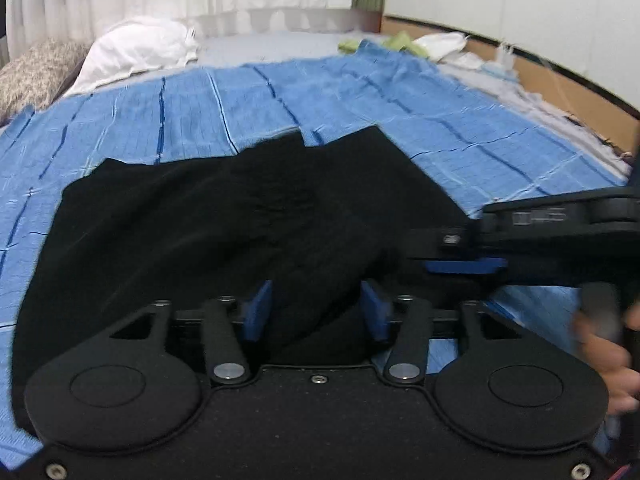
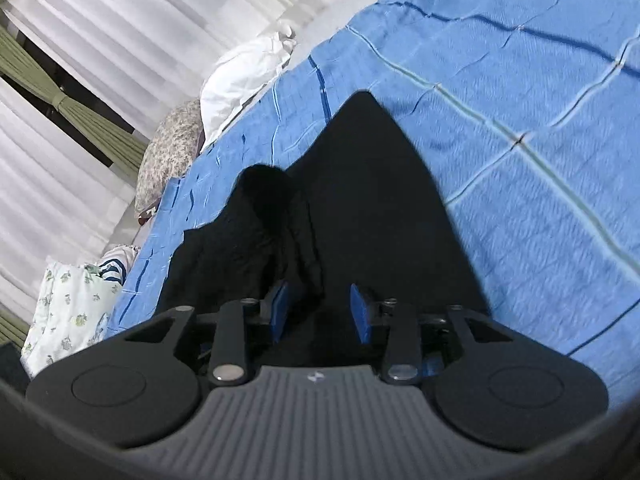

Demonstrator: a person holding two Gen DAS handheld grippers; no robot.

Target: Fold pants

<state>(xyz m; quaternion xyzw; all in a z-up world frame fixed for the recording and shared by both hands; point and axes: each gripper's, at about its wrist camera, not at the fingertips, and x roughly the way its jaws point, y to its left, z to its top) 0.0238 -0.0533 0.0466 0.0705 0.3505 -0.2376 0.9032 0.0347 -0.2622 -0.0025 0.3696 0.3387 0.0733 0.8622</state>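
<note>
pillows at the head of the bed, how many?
2. White pillow against the curtain; patterned pillow beside it at the bed's corner. More may be hidden outside both views.

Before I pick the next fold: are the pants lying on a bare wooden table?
No, the black pants lie spread on a blue checked bedspread on a bed.

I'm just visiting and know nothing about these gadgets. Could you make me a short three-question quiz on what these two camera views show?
1. True or false: the black fabric pants lie on a red blanket.
2. What sits between the blue pads of the left gripper?
A. white pillow
B. black pants
C. nothing
3. Fill in: by the blue checked bedspread, beside the white pillow, lies a ___-patterned cushion.

Key: 1 false; 2 B; 3 floral
</note>
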